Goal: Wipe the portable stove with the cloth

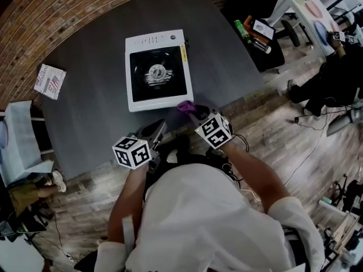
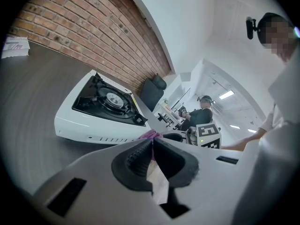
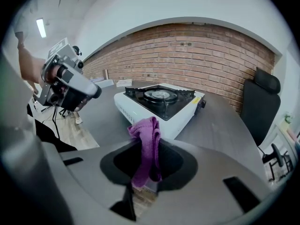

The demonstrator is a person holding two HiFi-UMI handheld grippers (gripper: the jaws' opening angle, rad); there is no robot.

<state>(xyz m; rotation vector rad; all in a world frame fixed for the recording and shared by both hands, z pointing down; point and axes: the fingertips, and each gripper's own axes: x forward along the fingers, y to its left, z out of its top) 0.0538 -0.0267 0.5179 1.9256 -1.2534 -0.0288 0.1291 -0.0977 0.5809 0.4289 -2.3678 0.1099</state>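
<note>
R claw [image 3: 146, 161] clenched on the purple cloth [image 3: 146, 144]: cloth is pinched between the jaws, top bunched above them, rest hanging down in the gap. In head view the cloth [image 1: 184, 105] sits just off the near right corner of the portable stove [image 1: 156, 69], at the table [image 1: 91, 112] edge; can't tell if it touches the stove. L claw [image 2: 152, 146] clenched w/ jaws pressed together, nothing between them; the bit of purple past its tips is the cloth [image 2: 150, 135] in the other claw. L claw [image 1: 159, 128] is held over the table's near edge, close beside the R claw [image 1: 190, 111], both pointing toward the stove. Stove is white w/ black burner tray, lying flat mid-table, knob side away from the person. A printed paper packet [image 1: 50, 81] lies well apart at the table's far left, by the brick wall [image 3: 197, 55]
</note>
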